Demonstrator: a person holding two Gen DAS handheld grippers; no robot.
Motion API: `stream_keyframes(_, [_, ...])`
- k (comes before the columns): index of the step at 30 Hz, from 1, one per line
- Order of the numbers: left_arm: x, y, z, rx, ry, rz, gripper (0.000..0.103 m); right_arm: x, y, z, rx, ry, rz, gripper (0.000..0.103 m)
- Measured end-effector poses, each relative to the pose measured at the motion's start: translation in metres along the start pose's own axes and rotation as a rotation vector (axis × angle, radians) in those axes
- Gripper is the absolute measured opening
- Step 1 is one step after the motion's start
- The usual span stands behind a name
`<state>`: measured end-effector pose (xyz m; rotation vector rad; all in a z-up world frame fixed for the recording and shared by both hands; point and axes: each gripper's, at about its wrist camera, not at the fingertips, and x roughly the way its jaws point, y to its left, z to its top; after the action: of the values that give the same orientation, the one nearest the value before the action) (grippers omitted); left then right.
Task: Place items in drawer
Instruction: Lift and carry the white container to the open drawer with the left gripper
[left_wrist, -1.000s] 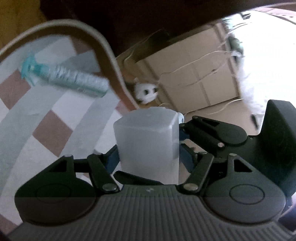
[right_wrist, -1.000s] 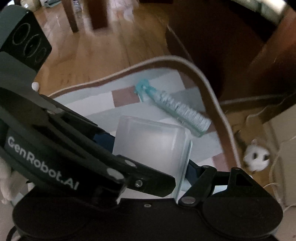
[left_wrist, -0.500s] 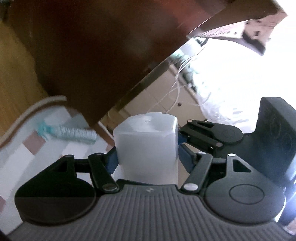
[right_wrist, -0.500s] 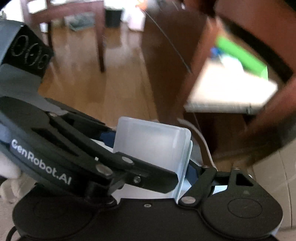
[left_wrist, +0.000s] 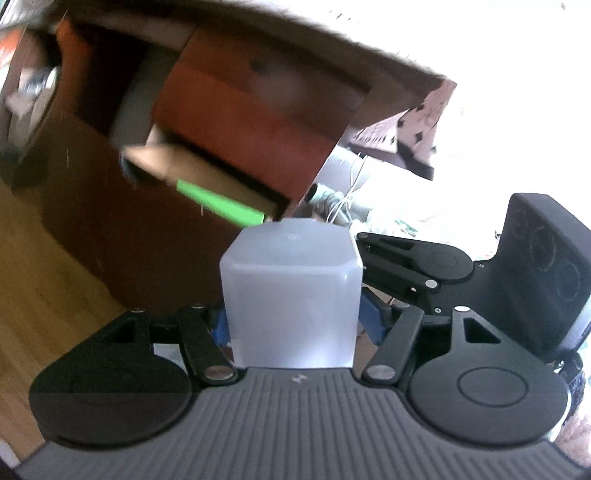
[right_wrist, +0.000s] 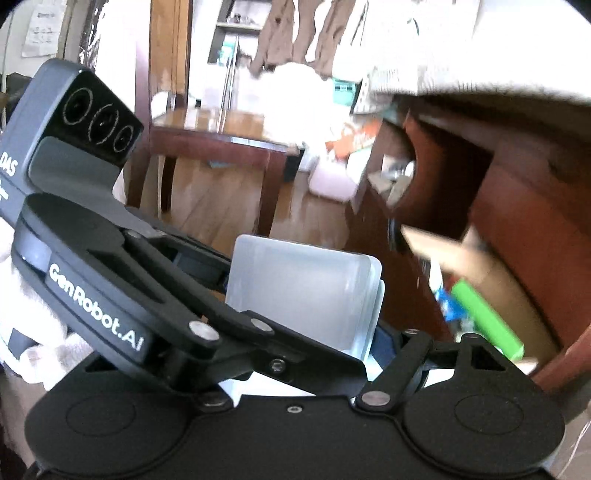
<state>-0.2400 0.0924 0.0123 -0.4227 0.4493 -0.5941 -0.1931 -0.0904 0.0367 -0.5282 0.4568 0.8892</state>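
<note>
A frosted white plastic box (left_wrist: 291, 295) is held between both grippers at once. My left gripper (left_wrist: 295, 321) is shut on its sides. My right gripper (right_wrist: 303, 325) is shut on the same box (right_wrist: 299, 291) from another side. The open wooden drawer (left_wrist: 221, 177) of a dark red-brown cabinet lies ahead and above the box. A bright green item (left_wrist: 218, 203) lies in the drawer. In the right wrist view the drawer (right_wrist: 480, 280) is to the right, with the green item (right_wrist: 487, 317) and something blue inside. The box is outside the drawer.
The dark cabinet front (left_wrist: 129, 229) stands over a wooden floor (left_wrist: 40, 295). White cables (left_wrist: 351, 195) hang to the cabinet's right. A dark wooden table (right_wrist: 221, 147) and hanging clothes (right_wrist: 280, 37) are across the room. The other gripper's body (left_wrist: 535, 266) crowds the right.
Both grippers have lifted the box from over the rug and swung up toward the cabinet. The rug and spray bottle have left view; the open drawer has come into view.
</note>
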Motion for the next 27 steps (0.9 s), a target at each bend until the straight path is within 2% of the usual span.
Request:
stream_keyframes(4, [-0.011,-0.005,0.049,0.072,0.013,0.033,0.061,-0.005,-0.001,0.035,-0.033,-0.051,-0.062,0.082])
stream_keyframes(7, [-0.004,-0.006,0.096,0.115,0.037,0.059,0.061,-0.005,-0.019,0.07,-0.016,-0.092,-0.105,0.082])
stream_keyframes(11, [0.024,-0.008,0.153,0.154,0.133,0.117,0.062,0.007,-0.061,0.102,0.009,-0.115,-0.105,0.083])
stream_keyframes(13, [0.043,-0.001,0.178,0.15,0.169,0.118,0.063,0.018,-0.08,0.116,0.021,-0.096,-0.155,0.083])
stream_keyframes(15, [0.064,0.012,0.196,0.142,0.172,0.108,0.064,0.032,-0.1,0.125,0.051,-0.076,-0.202,0.083])
stream_keyframes(18, [0.098,0.036,0.203,0.12,0.172,0.101,0.066,0.065,-0.131,0.128,0.133,-0.044,-0.251,0.083])
stream_keyframes(22, [0.15,0.071,0.195,0.073,0.247,0.102,0.067,0.112,-0.159,0.106,0.195,0.071,-0.294,0.082])
stream_keyframes(24, [0.172,0.087,0.19,0.031,0.275,0.12,0.067,0.129,-0.169,0.091,0.219,0.132,-0.313,0.082])
stream_keyframes(27, [0.187,0.108,0.193,-0.059,0.316,0.178,0.068,0.158,-0.182,0.091,0.252,0.202,-0.313,0.081])
